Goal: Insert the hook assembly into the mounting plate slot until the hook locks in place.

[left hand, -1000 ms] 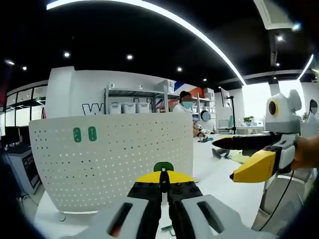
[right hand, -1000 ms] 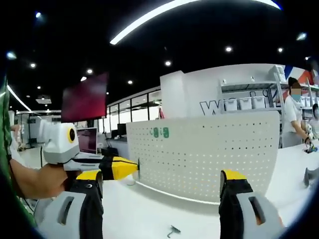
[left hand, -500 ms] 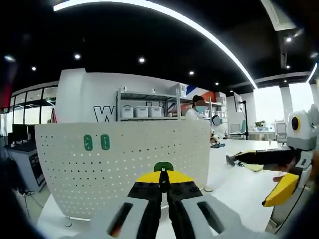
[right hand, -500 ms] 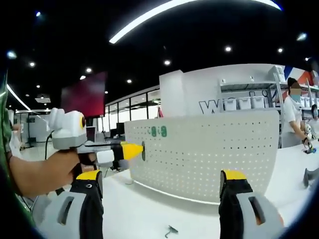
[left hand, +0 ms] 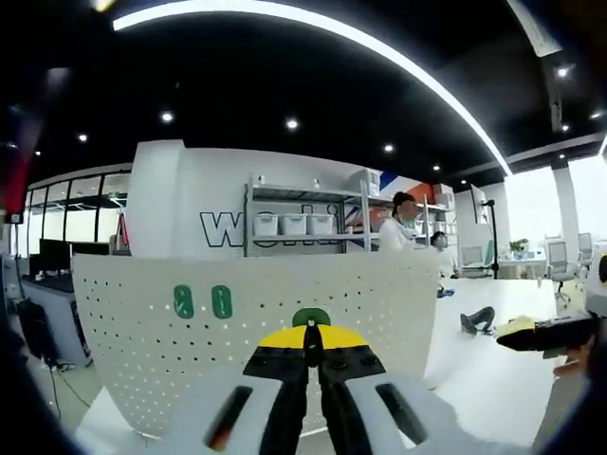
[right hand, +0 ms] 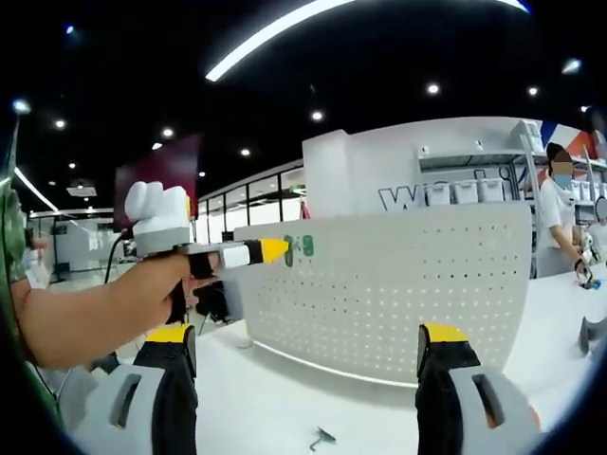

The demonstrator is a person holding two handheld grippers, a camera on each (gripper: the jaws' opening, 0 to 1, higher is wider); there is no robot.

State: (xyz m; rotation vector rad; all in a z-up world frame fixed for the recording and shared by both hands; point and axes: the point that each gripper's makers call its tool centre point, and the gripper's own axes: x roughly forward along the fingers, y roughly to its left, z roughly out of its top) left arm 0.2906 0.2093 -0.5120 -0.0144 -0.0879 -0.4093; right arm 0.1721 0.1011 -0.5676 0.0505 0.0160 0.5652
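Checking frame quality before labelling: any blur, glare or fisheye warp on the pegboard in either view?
Left gripper view: the white pegboard bows strongly from fisheye warp; its holes and two green hooks read soft; the left gripper is sharp. The ceiling light strip is blown out. Right gripper view: pegboard holes are crisper, the edges still curve, and no glare falls on the board.

The left gripper view is looking level and close along its shut jaws at the face of the white perforated metal mounting plate (left hand: 285,332) standing upright on the white table (left hand: 479,374). The right gripper view is facing that plate (right hand: 398,294) from farther back and to the right, between its spread jaws. Both are sharing the plate, its two green oval hooks (left hand: 201,301) (right hand: 302,246) and the shelving behind.
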